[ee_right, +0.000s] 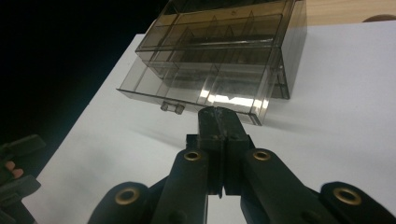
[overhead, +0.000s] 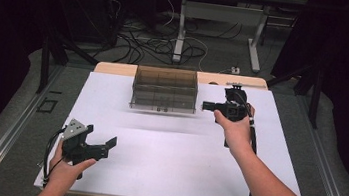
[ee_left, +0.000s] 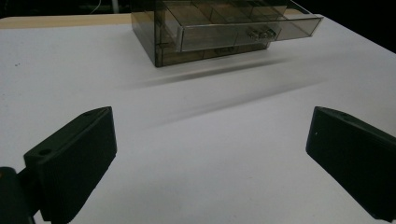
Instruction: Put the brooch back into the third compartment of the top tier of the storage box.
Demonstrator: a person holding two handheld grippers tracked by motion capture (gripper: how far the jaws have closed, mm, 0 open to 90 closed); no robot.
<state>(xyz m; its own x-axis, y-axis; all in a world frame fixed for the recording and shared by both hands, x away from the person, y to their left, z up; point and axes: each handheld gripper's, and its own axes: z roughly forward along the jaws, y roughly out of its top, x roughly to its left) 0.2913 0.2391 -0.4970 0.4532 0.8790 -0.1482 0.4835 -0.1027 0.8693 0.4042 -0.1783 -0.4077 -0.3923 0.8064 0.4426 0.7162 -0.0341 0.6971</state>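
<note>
A smoky see-through drawer cabinet [overhead: 164,89] stands at the back middle of the white table top [overhead: 169,163]. In the right gripper view its lower drawer [ee_right: 201,91] is pulled out, with a small handle [ee_right: 172,107] on its front. My right gripper [overhead: 208,105] hovers just right of the cabinet and points left at it. Its jaws are shut with nothing between them, and the tip [ee_right: 218,117] is close to the drawer's front corner. My left gripper [overhead: 103,139] rests low at the front left, open and empty, facing the cabinet [ee_left: 210,28] from a distance.
A strip of bare wooden table [overhead: 115,68] shows behind the white sheet. Beyond it are cables on the floor [overhead: 139,43] and the legs of another table [overhead: 181,28]. Dark curtains close in both sides.
</note>
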